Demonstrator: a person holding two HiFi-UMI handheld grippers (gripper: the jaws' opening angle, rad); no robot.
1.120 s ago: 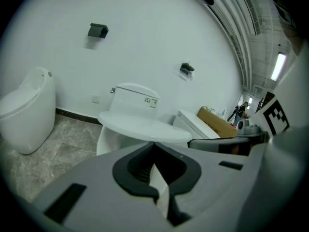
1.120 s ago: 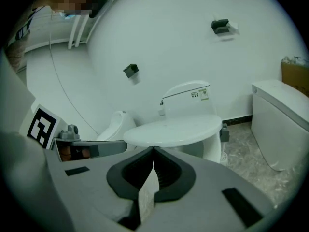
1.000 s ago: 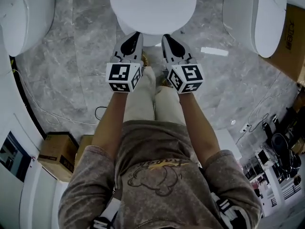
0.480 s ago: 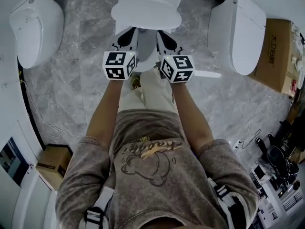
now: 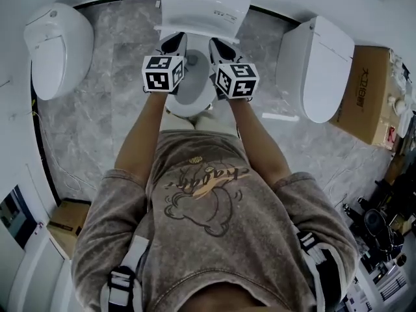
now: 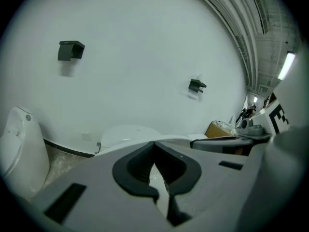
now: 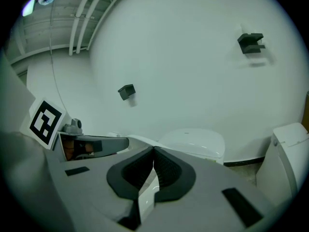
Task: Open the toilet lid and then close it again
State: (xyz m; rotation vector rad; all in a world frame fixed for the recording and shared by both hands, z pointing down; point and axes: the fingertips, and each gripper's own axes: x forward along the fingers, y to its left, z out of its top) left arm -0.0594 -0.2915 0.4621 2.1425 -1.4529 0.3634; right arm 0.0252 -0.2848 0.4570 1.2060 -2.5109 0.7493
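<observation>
Tiled bathroom floor: raised toilet lid (image 5: 207, 8) is shown just above left claw (image 5: 175, 43) and right claw (image 5: 218, 45), both pinched together.

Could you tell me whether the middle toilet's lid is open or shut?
Open: the lid is lifted up, and the bowl shows beneath it.

A sanitaryware display room: several toilets (image 5: 205, 8) side by side, cardboard boxes (image 5: 370, 93).

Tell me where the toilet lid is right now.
Head view, top centre: the toilet lid stands raised above the bowl, its edge pinched by the left tongs and right tongs.
</observation>
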